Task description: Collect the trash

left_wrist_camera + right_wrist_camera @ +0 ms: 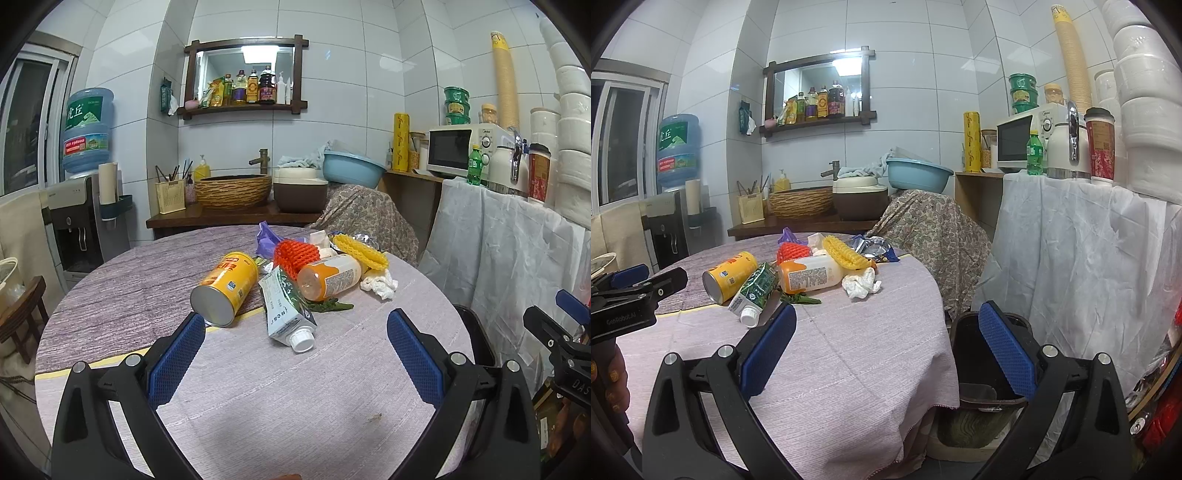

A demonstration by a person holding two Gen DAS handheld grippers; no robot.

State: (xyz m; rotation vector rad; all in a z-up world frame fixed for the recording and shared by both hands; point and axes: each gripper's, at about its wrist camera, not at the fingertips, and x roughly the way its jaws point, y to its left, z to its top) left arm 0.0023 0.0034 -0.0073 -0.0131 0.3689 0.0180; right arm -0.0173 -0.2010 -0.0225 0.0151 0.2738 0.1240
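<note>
A pile of trash lies on the round cloth-covered table point(258, 398): a tipped yellow can point(225, 288), a crushed green-white carton point(286, 310), an orange-capped bottle point(328, 277), red foam net point(295, 254), yellow foam net point(360, 251) and crumpled tissue point(378, 282). My left gripper point(295, 315) is open just short of the carton's cap, holding nothing. My right gripper point(886, 308) is open and empty at the table's right edge, above a black bin point(971, 332) on the floor. From there the can point(729, 275), carton point(755, 288), bottle point(809, 275) and tissue point(860, 282) lie ahead-left.
A chair draped in patterned cloth point(934, 229) stands behind the table. A white-sheeted shelf point(1071, 258) with a microwave and bottles fills the right. A water dispenser point(81, 206) and wooden stool point(22, 317) are on the left. A hand point(609, 384) grips the left tool.
</note>
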